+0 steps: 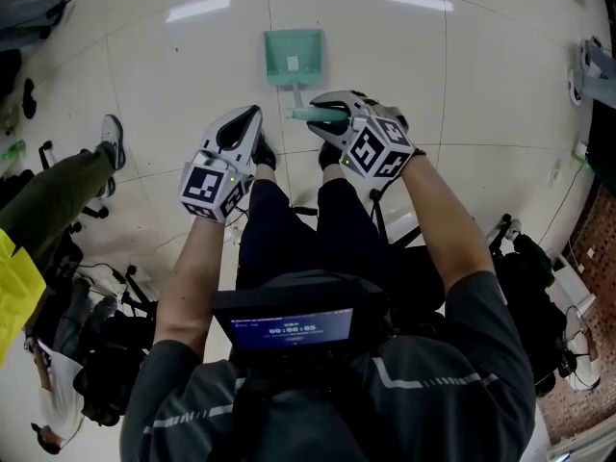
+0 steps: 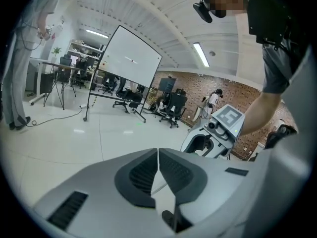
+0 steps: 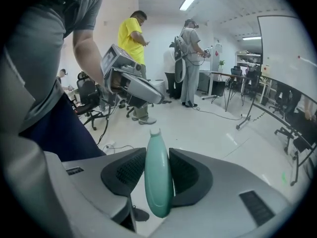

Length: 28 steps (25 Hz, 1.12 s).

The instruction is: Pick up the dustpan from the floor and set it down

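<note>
A mint-green dustpan (image 1: 294, 56) rests on the white tiled floor ahead of my knees, pan end away from me. Its handle (image 1: 306, 114) runs back into my right gripper (image 1: 322, 112). In the right gripper view the green handle (image 3: 158, 177) stands upright between the two dark pads, touched on both sides, so my right gripper (image 3: 157, 157) is shut on it. My left gripper (image 1: 245, 118) hangs just left of the handle, apart from it. Its jaws meet at the tips with nothing between them, so the left gripper (image 2: 158, 155) is shut.
A bystander's leg and shoe (image 1: 113, 141) stand at the left, beside a person in yellow (image 1: 14, 287). Two people (image 3: 188, 58) stand further off. A wheeled whiteboard (image 2: 126, 68), office chairs (image 2: 171, 105) and desks ring the open floor. Bags and cables lie at the right (image 1: 539, 287).
</note>
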Each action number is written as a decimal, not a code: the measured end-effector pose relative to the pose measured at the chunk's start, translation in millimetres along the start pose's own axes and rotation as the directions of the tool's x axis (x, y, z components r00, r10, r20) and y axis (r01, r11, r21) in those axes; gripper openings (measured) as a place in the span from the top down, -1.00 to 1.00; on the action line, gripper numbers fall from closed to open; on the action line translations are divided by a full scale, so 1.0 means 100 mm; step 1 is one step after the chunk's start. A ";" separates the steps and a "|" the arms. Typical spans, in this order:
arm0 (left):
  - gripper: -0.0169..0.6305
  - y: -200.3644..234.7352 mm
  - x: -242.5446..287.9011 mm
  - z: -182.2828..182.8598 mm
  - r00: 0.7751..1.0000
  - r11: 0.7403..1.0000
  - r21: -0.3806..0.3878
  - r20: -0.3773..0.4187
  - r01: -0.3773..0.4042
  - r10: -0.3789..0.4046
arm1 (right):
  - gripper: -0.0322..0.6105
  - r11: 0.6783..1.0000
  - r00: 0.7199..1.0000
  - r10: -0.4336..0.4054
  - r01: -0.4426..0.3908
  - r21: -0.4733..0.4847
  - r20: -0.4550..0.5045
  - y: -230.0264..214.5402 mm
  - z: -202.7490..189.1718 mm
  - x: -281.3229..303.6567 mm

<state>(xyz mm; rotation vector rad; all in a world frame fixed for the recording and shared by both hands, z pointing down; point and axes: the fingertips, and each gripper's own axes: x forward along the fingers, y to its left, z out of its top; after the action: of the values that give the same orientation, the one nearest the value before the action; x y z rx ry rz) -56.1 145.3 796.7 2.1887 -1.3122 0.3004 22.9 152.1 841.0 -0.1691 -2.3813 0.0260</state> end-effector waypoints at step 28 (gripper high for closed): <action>0.89 -1.21 -1.96 4.05 0.944 0.995 0.050 0.316 0.089 -0.100 | 0.40 0.988 0.932 -0.135 0.102 0.115 0.337 -0.10 3.62 -3.42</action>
<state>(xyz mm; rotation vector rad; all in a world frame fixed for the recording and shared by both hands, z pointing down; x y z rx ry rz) -86.3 102.7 333.6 2.3939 -1.3685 -0.0731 20.6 109.0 345.0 0.0298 -2.7288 0.1221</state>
